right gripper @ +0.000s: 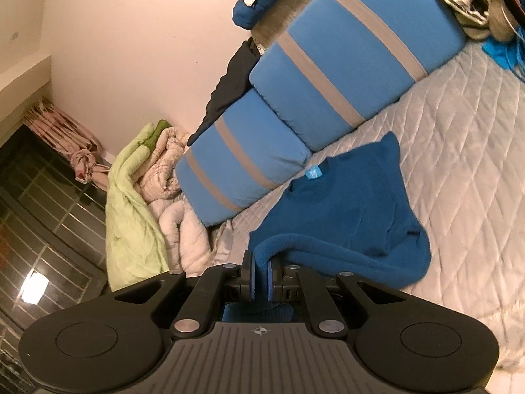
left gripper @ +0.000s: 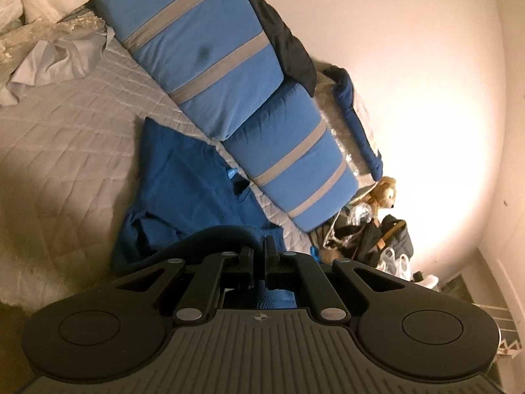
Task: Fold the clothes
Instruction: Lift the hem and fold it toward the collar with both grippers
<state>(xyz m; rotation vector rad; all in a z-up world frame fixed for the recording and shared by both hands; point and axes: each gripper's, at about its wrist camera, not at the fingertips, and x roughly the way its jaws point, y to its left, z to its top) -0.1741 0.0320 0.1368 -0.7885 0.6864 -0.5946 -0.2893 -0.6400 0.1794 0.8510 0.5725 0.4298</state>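
A dark blue fleece top lies on the quilted bed cover, its neck label toward the striped bolsters. It also shows in the right wrist view. My left gripper is shut on the top's near edge, with blue fabric pinched between the jaws. My right gripper is shut on the top's other near edge, and a thick fold of fleece rises out of the jaws. Both near edges are lifted off the bed.
Two blue bolsters with grey stripes lie along the wall behind the top. A grey crumpled garment lies on the bed. A green blanket and rolled quilt sit at the bed's end. Bags and a plush bear lie beyond the bolsters.
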